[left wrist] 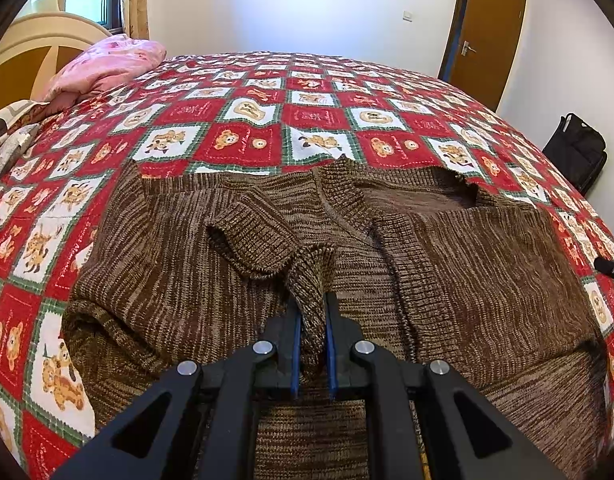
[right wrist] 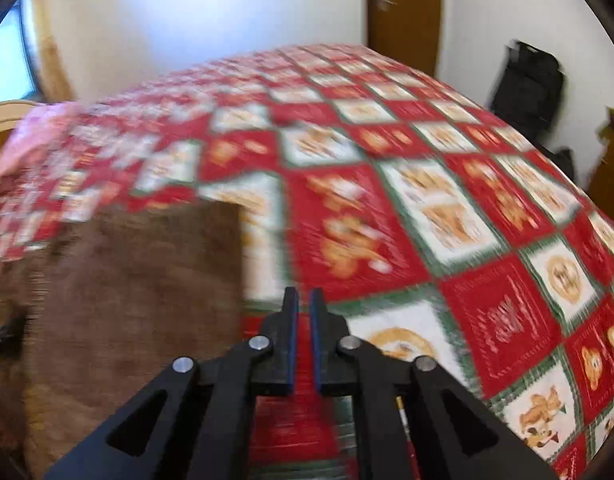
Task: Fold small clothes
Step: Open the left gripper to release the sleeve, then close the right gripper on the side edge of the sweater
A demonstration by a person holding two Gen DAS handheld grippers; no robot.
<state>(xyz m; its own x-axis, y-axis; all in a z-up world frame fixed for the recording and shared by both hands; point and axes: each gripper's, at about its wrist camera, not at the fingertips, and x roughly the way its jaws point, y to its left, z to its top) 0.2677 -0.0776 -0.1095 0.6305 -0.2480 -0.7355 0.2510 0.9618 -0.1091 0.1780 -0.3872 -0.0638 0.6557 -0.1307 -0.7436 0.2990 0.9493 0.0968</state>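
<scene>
A brown knitted sweater [left wrist: 467, 280] lies spread on the bed, its sleeves folded in over the body. My left gripper [left wrist: 311, 300] is shut on a raised fold of the sweater's knit, near a sleeve cuff [left wrist: 247, 248], and the fabric stands up between the blue pads. In the blurred right wrist view, my right gripper [right wrist: 303, 294] hovers over the bedspread [right wrist: 427, 200] just right of the sweater [right wrist: 127, 300]. Its jaws are nearly together and nothing is between them.
The bed carries a red, white and green checked bear-print bedspread [left wrist: 247, 140]. A pink pillow [left wrist: 107, 64] lies at the far left by the headboard. A black bag [left wrist: 577, 152] stands on the floor at the right, near a brown door [left wrist: 487, 40].
</scene>
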